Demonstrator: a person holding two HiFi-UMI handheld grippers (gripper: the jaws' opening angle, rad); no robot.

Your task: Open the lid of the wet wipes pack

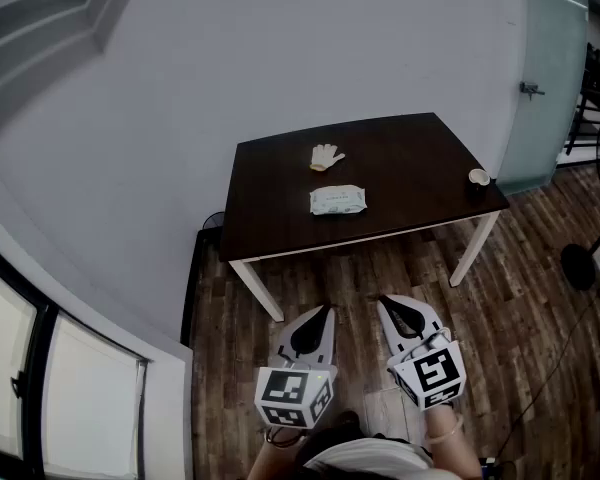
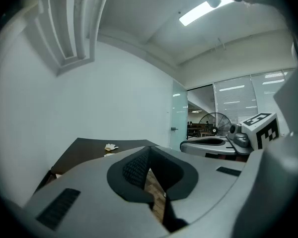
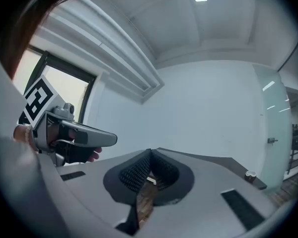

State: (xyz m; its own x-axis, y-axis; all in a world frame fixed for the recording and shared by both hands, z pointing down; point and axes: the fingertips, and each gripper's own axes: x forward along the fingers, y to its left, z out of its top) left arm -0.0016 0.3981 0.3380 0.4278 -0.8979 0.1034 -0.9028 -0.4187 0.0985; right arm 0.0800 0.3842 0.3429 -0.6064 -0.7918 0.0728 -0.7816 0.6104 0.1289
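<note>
Left gripper [image 1: 326, 311]: my jaws pressed together, empty
Right gripper [image 1: 385, 301]: mine too, closed, empty
Wipes pack [image 1: 338, 200]: on table [image 1: 410, 158], well apart

An office, going by the frosted glass door [image 1: 551, 73], ceiling strip light [image 2: 199, 12] and standing fan [image 2: 214, 123]

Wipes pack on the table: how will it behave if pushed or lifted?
The wet wipes pack looks like a flat soft pouch, so it may sag when lifted. Lying loose on the smooth table, it likely slides rather than tips.
</note>
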